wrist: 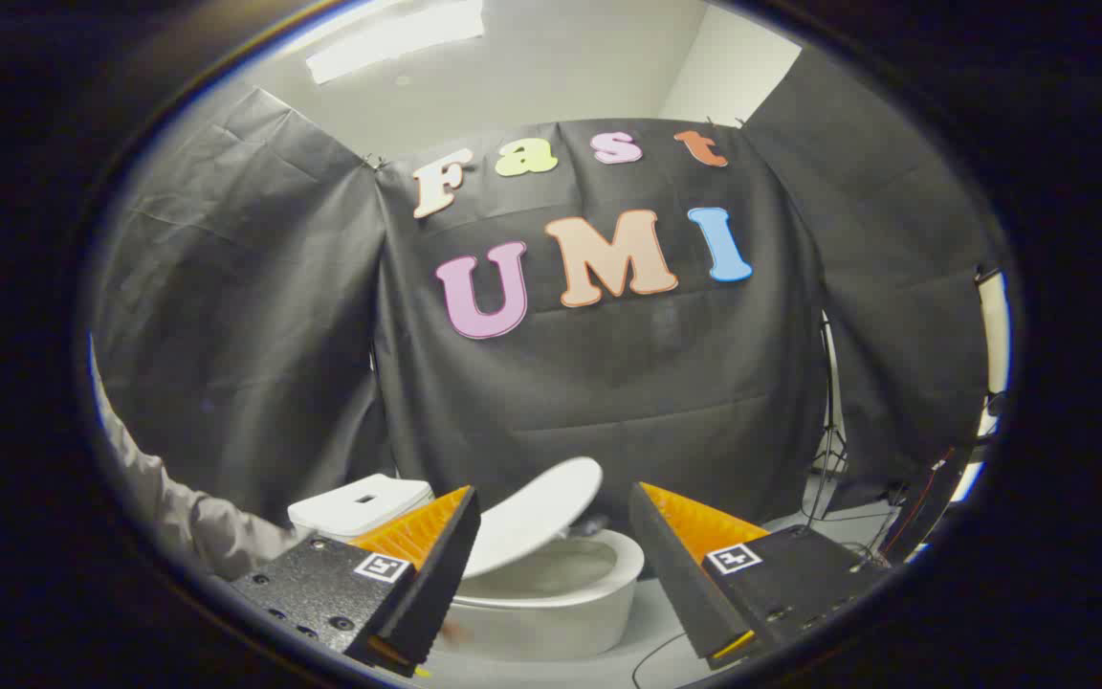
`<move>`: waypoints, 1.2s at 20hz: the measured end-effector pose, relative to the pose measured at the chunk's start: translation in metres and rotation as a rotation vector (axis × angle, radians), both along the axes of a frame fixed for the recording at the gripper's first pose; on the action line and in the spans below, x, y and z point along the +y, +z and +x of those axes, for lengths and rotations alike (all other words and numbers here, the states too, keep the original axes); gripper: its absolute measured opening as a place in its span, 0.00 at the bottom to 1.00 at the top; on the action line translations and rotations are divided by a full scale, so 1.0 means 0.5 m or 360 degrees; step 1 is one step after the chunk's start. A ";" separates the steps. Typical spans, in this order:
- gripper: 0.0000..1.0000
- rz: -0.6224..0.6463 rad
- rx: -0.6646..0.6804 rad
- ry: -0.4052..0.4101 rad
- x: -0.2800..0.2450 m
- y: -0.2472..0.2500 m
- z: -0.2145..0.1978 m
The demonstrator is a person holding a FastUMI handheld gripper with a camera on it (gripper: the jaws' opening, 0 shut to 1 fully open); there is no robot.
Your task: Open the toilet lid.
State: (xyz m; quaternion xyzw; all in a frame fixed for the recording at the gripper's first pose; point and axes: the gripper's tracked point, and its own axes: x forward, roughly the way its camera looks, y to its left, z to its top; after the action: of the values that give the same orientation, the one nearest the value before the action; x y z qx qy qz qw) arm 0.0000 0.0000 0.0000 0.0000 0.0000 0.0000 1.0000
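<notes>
Toilet lid [537, 512] tilted half-up over bowl [561, 598]; bowl contents unclear; gripper [551, 565] fingers spread, released, lid just beyond them; tank [360, 502] behind

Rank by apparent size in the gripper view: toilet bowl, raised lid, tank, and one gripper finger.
1. Toilet bowl
2. Gripper finger, unsure: its nearness to the camera inflates it
3. Raised lid and tank look alike; fingers part-hide both.

The gripper is open, gripping nothing.

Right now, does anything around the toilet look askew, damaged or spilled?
Nothing stands out. The toilet lid is partly raised, tilted over the bowl, beyond the open fingers, which touch nothing. The tank looks intact, and I see no spill. A cable lies on the floor.
</notes>
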 end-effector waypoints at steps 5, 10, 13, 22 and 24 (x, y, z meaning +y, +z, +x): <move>0.97 -0.0020 -0.0011 0.0001 0.014 0.006 -0.006; 0.97 -0.0073 -0.0020 -0.0012 0.023 0.003 -0.001; 0.95 -0.0093 0.0015 0.0052 0.039 -0.011 0.007; 0.79 -0.0231 0.0048 -0.0278 -0.032 0.012 0.016; 0.72 -0.0203 0.0076 -0.0397 -0.055 0.006 0.027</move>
State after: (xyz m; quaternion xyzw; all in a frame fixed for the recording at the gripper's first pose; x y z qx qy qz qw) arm 0.0137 -0.0277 0.0028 -0.0636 0.0239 -0.1242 0.9899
